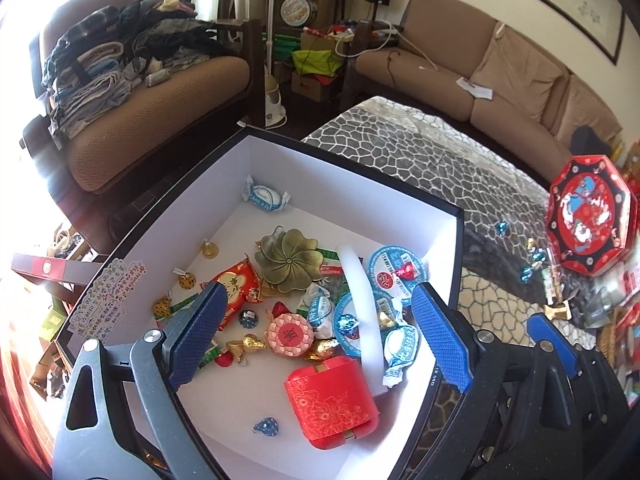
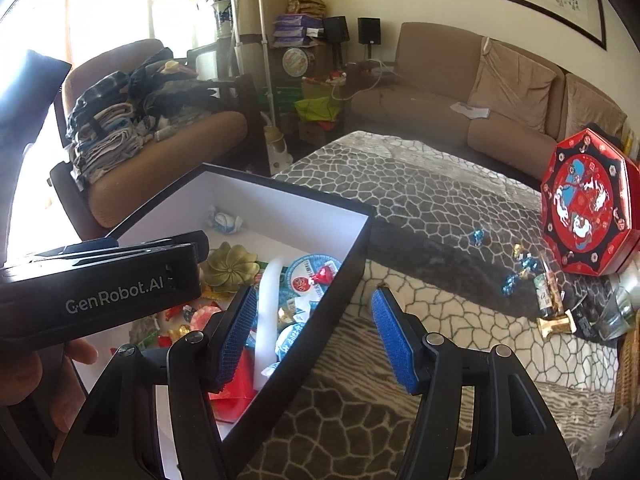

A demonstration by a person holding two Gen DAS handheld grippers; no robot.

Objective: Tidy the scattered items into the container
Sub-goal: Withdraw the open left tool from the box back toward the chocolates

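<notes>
Box: we see one black box [image 1: 440, 204] with white inner walls, standing on the patterned surface [image 1: 420, 152] at its near-left corner.
In the box: one brass flower dish [image 1: 288, 260], one red case [image 1: 332, 404], one white strip [image 1: 360, 304], one round pink tin [image 1: 290, 334], three blue-rimmed round lids [image 1: 394, 270], and a heap of wrapped sweets we cannot count exactly.
Still out: three blue-foil sweets [image 2: 478, 237] and one gold one lie scattered on the surface, well apart from the box, near one red octagonal tin [image 2: 588, 204].
Left hand-held gripper [image 1: 320, 332]: we hold it over the box, jaws wide, nothing between them.
Right hand-held gripper [image 2: 316, 332]: jaws parted and empty, straddling the box's right wall, which neither pad touches.
Sofas: two, behind the surface.
</notes>
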